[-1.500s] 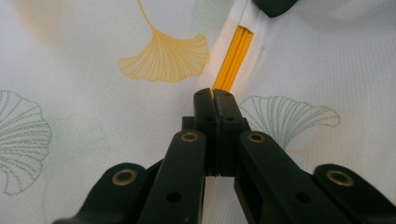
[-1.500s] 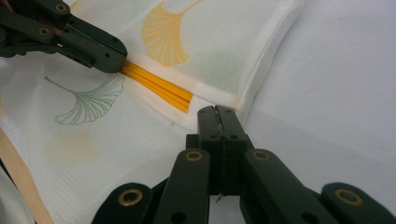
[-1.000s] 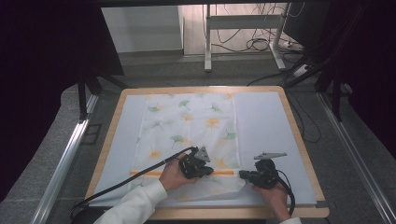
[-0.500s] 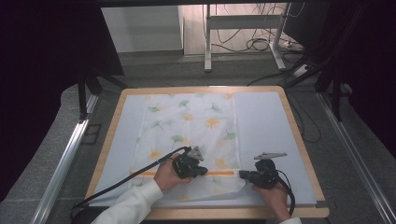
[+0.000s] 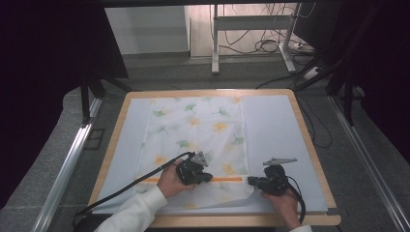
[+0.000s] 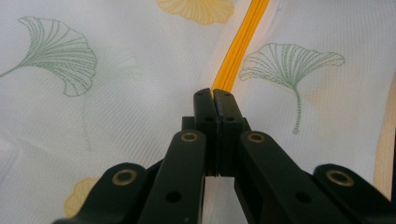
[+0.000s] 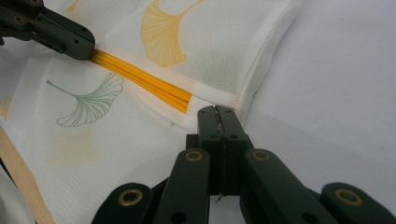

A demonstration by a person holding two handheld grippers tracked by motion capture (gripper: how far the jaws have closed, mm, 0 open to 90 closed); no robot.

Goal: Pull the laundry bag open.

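A white mesh bag (image 5: 198, 125) printed with green and yellow ginkgo leaves lies flat on the board. Near its front edge runs an orange zipper (image 5: 227, 179). My left gripper (image 5: 210, 178) is shut with its tips on that zipper (image 6: 238, 51); whatever sits between the jaws is hidden. The left gripper (image 7: 88, 46) also shows at the zipper's far end in the right gripper view. My right gripper (image 5: 250, 181) is shut on the bag's cloth (image 7: 205, 70) just past the zipper's end (image 7: 180, 102), at the bag's right side seam.
The bag rests on a pale sheet (image 5: 275, 125) over a wooden-rimmed board (image 5: 309, 145). A black cable (image 5: 125, 186) trails from the left gripper off the front left. Bare sheet lies to the right of the bag. Table legs and cables (image 5: 261, 43) stand behind the board.
My left gripper has slid a little to the left along the zipper line, leaving more orange showing between the two grippers. The right gripper has stayed put.
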